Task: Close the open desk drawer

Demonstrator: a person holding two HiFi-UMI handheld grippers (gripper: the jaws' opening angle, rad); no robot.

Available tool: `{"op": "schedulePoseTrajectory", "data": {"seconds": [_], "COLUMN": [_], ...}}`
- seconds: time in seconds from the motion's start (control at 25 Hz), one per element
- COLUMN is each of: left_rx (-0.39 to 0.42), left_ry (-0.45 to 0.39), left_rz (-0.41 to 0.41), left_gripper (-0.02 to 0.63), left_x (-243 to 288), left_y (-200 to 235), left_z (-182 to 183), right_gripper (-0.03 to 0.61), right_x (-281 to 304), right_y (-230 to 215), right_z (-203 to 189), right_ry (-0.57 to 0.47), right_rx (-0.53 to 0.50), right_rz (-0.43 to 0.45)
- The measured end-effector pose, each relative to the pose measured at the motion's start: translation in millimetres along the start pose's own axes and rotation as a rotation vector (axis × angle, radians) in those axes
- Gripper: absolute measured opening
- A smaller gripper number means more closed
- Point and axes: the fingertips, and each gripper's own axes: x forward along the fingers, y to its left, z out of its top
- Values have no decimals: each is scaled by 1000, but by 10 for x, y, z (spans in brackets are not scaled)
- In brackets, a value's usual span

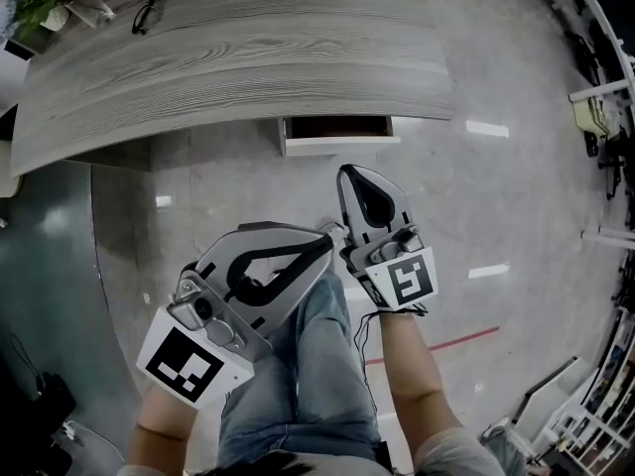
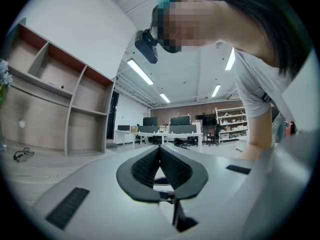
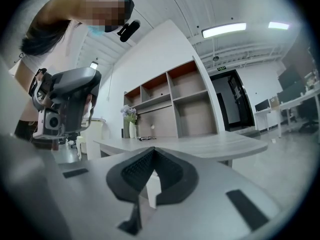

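Observation:
An open drawer [image 1: 337, 132] with a white front sticks out from under the front edge of the grey wood desk [image 1: 248, 58]; its dark inside shows. My right gripper [image 1: 349, 175] is shut and empty, pointing at the drawer from a short way below it. My left gripper [image 1: 325, 243] is also shut and empty, lying lower and to the left, tips pointing right. In the right gripper view the shut tips [image 3: 152, 151] face the desk's edge [image 3: 200, 146]. The left gripper view shows shut tips [image 2: 160, 148] aimed across the office.
Black glasses [image 1: 151, 6] lie on the desk's far left part, near a plant [image 1: 30, 3]. Wall shelves [image 3: 175, 106] stand behind the desk. The person's jeans-clad leg [image 1: 308, 375] is below the grippers. A red line [image 1: 437, 345] marks the shiny floor.

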Motion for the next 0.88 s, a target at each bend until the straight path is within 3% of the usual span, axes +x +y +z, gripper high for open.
{"op": "schedulePoseTrajectory", "data": {"seconds": [0.52,0.88], "left_rx": [2,-11], "left_ry": [13,25], "left_rz": [-26,-16], "left_gripper": [11,11], "left_x": [-165,-253], "left_y": [-57,21], "left_z": [-339,-481], "right_gripper": [8,8], "right_x": [131,327], "right_y": [-149,-320], "right_z": [-733,-990], "right_ry": [61,88], "right_rx": [18,4], "right_rz": [-83,-125]}}
